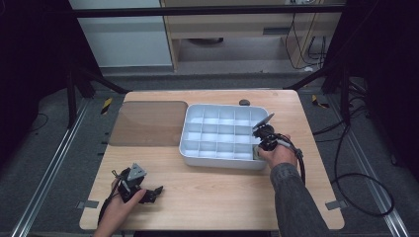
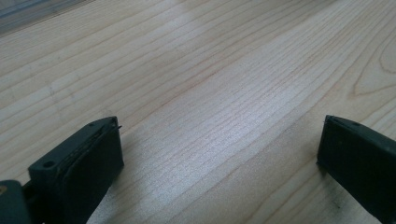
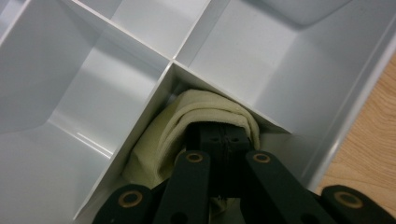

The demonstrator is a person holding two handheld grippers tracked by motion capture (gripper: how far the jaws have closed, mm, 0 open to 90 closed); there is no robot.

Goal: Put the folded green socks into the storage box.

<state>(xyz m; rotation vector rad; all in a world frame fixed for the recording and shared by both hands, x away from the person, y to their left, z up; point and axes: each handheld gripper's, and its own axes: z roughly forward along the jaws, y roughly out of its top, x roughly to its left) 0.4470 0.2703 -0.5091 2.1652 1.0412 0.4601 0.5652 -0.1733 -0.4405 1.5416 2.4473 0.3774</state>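
Both tongs are black w/ matte finish. Left tongs (image 1: 157, 190) carry a grey three-cornered plate on top, black cable trailing back; jaw ends are blocky, one w/ a small round hole. Right tongs (image 3: 227, 138) – flat black linkage arms w/ brass-coloured pivot rings, thick black cable. Right arm wears a grey long sleeve (image 1: 295, 197).
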